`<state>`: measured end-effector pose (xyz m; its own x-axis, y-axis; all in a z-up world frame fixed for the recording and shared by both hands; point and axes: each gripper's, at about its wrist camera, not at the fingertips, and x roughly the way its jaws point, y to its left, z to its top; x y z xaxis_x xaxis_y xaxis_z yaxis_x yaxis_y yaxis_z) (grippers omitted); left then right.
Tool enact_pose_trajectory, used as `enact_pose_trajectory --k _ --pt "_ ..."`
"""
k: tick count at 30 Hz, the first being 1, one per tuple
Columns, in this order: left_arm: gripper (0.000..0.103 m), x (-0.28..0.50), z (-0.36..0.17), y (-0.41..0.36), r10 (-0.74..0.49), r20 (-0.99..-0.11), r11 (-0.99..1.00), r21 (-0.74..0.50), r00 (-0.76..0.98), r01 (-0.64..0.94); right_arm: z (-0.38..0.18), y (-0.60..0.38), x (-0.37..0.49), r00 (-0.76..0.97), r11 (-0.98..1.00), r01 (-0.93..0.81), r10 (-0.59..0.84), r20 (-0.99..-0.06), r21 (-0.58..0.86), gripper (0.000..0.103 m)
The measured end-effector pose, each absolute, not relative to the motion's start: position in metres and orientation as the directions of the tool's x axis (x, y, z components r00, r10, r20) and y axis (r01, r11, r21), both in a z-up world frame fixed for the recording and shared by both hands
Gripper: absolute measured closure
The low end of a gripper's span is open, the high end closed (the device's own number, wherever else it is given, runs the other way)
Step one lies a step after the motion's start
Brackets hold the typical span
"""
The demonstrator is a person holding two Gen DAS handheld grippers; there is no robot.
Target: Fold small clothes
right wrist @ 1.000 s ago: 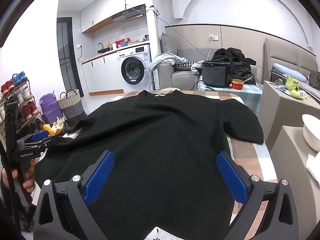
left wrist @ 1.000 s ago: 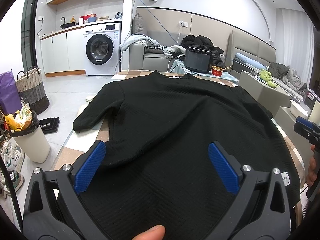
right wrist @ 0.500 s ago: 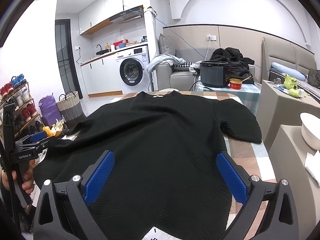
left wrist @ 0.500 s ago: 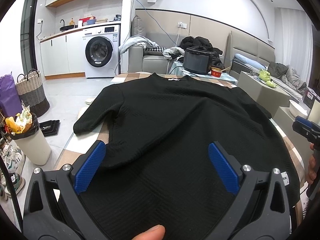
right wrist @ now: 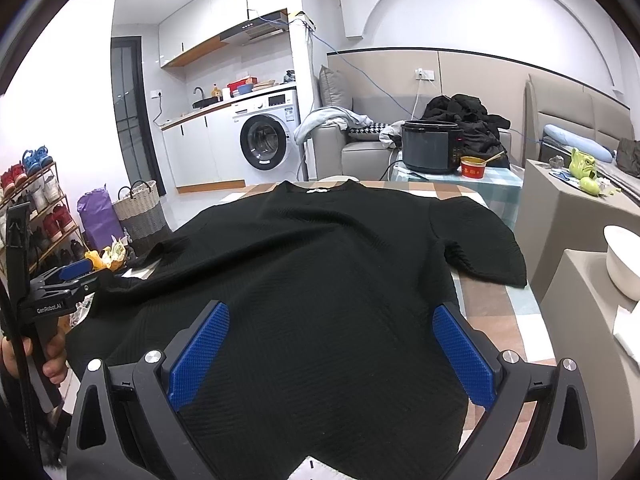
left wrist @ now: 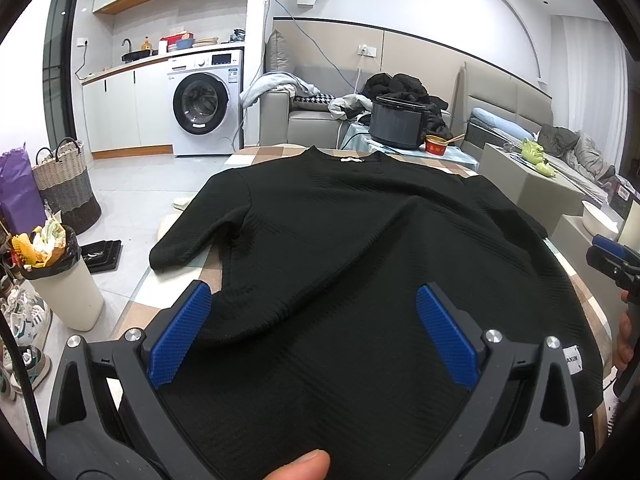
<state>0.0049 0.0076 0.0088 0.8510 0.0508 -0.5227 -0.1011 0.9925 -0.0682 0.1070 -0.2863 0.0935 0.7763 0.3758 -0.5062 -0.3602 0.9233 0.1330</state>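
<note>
Across the checked table (left wrist: 176, 300), a black short-sleeved top (left wrist: 360, 260) is spread flat, its collar pointed toward twelve o'clock and its hem laid nearest the cameras. One sleeve is seen at nine o'clock in the left wrist view, the other at three o'clock in the right wrist view. Beyond the collar, a washing machine (left wrist: 202, 110) is seen at eleven o'clock and a dark cooker (left wrist: 396, 128) at one o'clock. The left gripper (left wrist: 314, 328) is held with its blue pads spread wide above the hem, nothing pinched. The right gripper (right wrist: 332, 344) is likewise spread wide over the fabric.
</note>
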Motion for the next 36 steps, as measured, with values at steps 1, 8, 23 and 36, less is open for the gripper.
enact_pose_trajectory --k 1,8,23,36 --pt "0.001 0.006 0.009 0.009 0.055 -0.524 0.993 -0.064 0.850 -0.104 0.093 -0.286 0.108 0.776 0.923 -0.360 0.375 -0.508 0.134 0.000" --pt "0.001 0.018 0.015 0.018 0.056 -0.517 0.991 -0.076 0.854 -0.111 0.090 -0.287 0.114 0.773 0.922 -0.359 0.380 -0.508 0.143 0.000" --pt "0.001 0.069 0.022 0.041 0.043 -0.566 0.984 -0.120 0.823 -0.133 0.085 -0.306 0.148 0.716 0.928 -0.266 0.371 -0.591 0.259 0.000" --pt "0.002 0.113 0.025 0.066 0.029 -0.584 0.983 -0.131 0.811 -0.130 0.075 -0.357 0.209 0.677 0.923 0.012 0.275 -0.683 0.384 0.000"
